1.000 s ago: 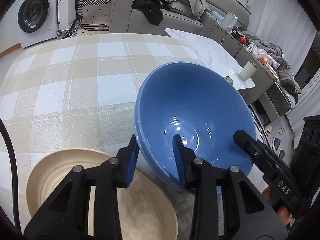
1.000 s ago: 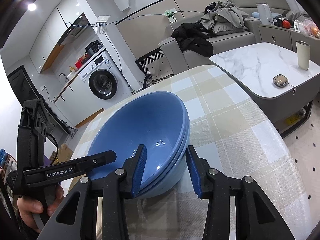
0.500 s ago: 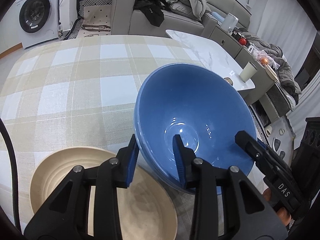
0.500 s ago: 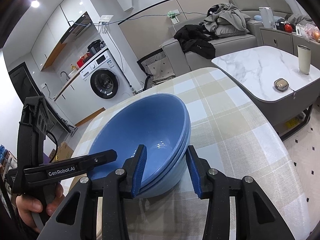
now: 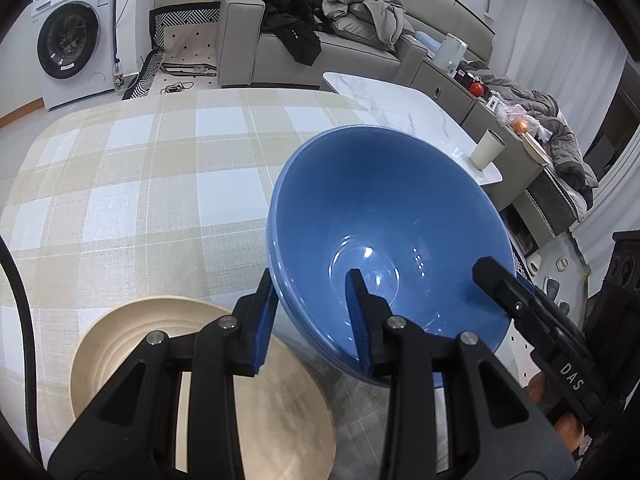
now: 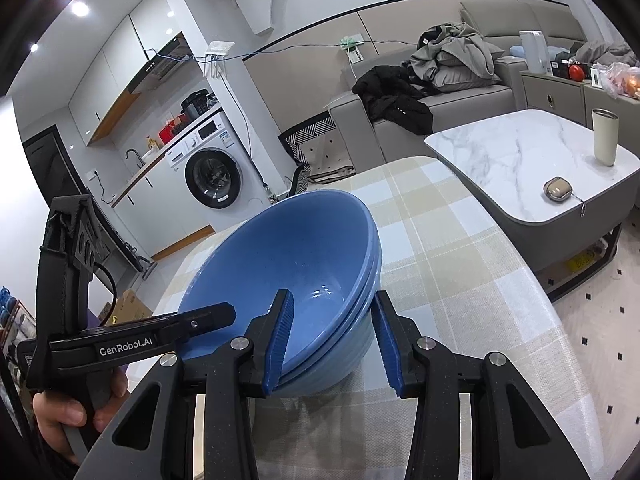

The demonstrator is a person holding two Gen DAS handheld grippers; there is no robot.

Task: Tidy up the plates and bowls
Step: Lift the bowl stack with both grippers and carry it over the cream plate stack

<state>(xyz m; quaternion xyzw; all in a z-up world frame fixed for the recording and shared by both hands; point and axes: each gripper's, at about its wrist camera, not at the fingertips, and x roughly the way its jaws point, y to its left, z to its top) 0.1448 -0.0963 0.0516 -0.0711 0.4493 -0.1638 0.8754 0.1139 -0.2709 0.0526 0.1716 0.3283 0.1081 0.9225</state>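
Through my left wrist camera, my left gripper point(image 5: 312, 316) clamps the near wall of the glossy blue bowls point(image 5: 392, 236), tilted above the checked tablecloth point(image 5: 140, 184) beside a ridged cream plate point(image 5: 192, 380). Through the right one, my right gripper point(image 6: 332, 336) straddles the nested stack's point(image 6: 288, 268) opposite rim; whether both pads point(image 6: 278, 338) press I cannot tell.

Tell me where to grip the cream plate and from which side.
Grip the cream plate by its near rim, coming from the blue bowls' far side. It lies flat with a raised edge, and the tilted bowls overhang its right side.
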